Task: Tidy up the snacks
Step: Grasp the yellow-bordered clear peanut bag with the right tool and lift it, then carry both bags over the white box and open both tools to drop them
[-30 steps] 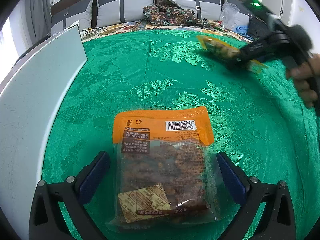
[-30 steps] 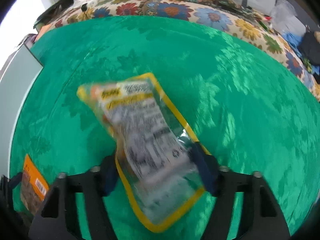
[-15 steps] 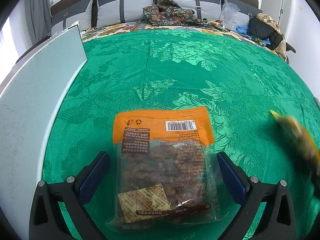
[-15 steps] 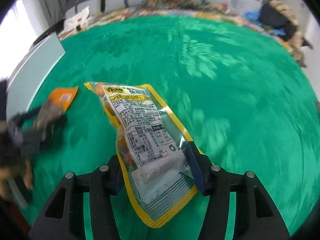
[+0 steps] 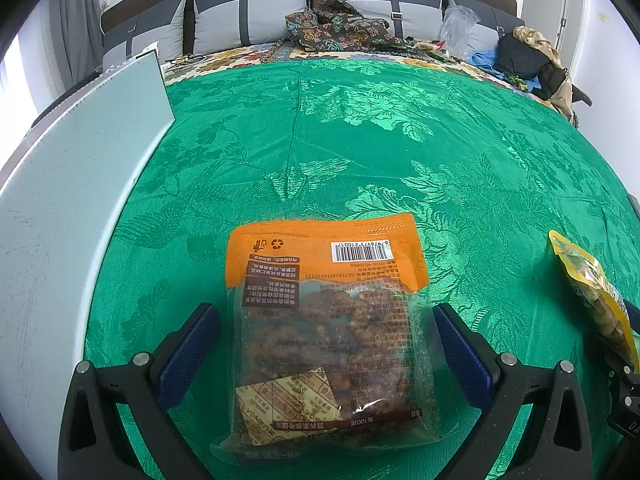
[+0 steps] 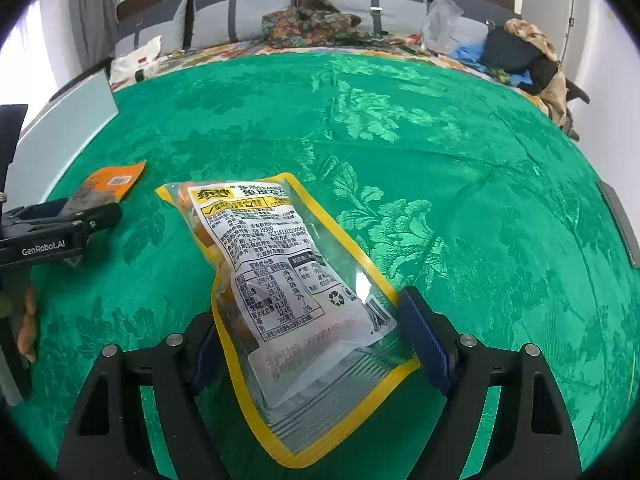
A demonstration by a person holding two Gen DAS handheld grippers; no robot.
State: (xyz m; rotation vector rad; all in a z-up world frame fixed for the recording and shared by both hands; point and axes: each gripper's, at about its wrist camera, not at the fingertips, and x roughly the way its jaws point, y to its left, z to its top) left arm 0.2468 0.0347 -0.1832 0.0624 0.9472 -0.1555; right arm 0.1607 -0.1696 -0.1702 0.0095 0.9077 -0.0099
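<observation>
An orange-topped clear snack bag lies on the green cloth between the fingers of my left gripper, whose jaws stand apart at the bag's two sides. My right gripper is shut on a yellow-edged snack bag, which sticks out forward and up to the left. That bag shows at the right edge of the left wrist view. The left gripper and the orange bag show at the left of the right wrist view.
A pale grey-green board lies along the left side of the green bedspread. Grey cushions, patterned fabric, a plastic bag and piled clothes lie at the far end.
My right gripper swung with the yellow bag from the far right of the bed down to beside the left gripper. The left gripper and orange bag stayed still.
</observation>
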